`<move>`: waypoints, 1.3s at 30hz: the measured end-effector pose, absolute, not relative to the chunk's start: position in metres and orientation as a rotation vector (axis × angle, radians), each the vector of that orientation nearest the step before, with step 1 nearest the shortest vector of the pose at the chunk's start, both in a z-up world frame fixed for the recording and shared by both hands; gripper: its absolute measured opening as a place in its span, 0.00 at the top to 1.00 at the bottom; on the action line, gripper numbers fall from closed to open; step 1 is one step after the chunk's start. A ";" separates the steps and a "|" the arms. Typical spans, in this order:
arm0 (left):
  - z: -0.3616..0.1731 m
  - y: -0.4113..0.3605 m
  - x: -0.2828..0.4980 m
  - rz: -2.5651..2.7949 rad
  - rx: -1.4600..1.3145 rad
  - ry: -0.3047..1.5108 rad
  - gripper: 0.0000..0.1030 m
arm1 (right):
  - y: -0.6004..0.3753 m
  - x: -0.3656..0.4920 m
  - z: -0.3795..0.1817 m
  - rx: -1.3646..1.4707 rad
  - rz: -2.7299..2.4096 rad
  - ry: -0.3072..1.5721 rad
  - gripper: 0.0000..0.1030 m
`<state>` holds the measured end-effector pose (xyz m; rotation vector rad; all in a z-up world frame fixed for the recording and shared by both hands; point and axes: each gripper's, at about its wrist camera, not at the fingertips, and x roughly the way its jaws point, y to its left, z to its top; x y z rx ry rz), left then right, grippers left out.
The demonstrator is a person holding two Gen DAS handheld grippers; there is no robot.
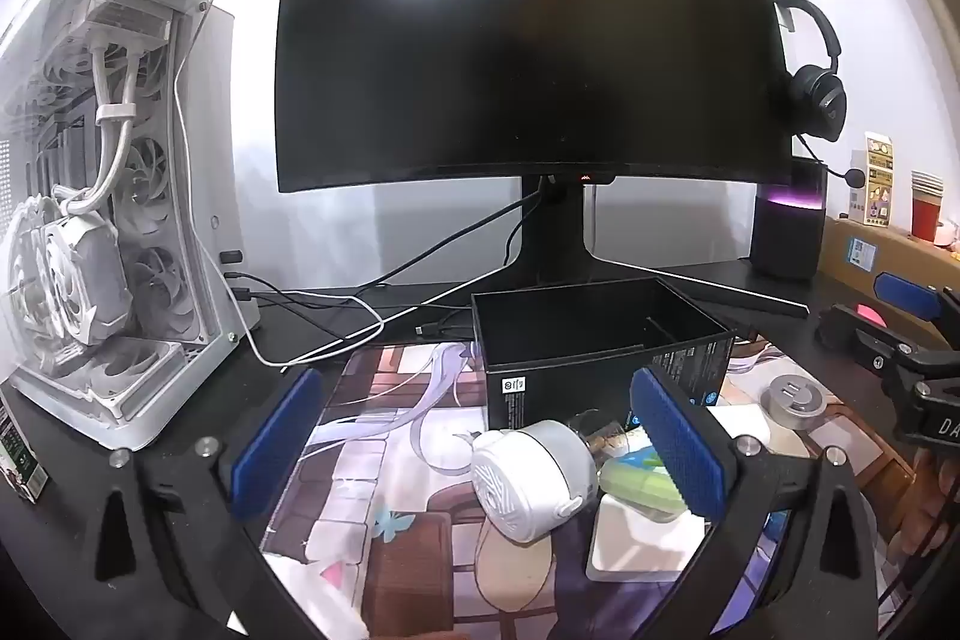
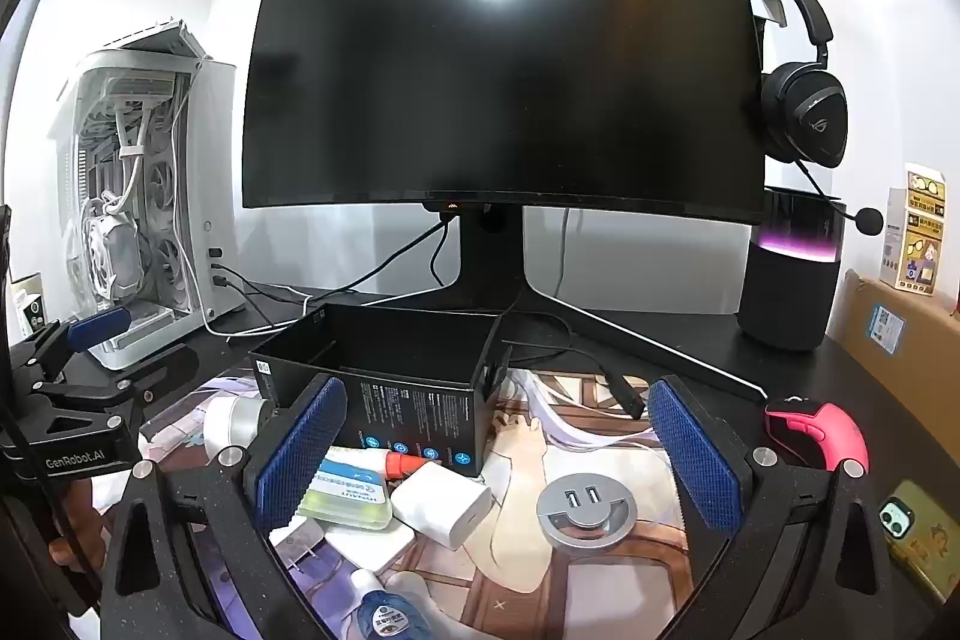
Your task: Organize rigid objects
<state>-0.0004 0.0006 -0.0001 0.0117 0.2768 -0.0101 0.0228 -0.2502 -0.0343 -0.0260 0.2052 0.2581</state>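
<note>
An open black box stands on the printed desk mat, empty as far as I can see. In front of it lies a clutter of small items: a white round device, a flat green bottle, a white charger cube, a white flat adapter, a grey round USB hub and a small eye-drop bottle. My left gripper hovers open over the white device. My right gripper hovers open above the charger and hub. Neither holds anything.
A large dark monitor stands behind the box, with cables trailing across the desk. A white PC case fills the left, a black speaker and headset the right. A pink mouse, a phone and a cardboard box lie right.
</note>
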 end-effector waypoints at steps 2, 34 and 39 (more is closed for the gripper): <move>0.000 0.002 -0.001 -0.020 0.013 0.280 0.00 | -0.250 0.023 -0.034 -0.035 0.257 0.210 0.01; 0.002 0.004 -0.001 0.012 0.004 0.278 0.00 | -0.252 0.023 -0.034 -0.021 0.256 0.210 0.01; 0.001 0.003 -0.003 0.009 0.007 0.269 0.00 | -0.253 0.024 -0.033 -0.021 0.256 0.210 0.01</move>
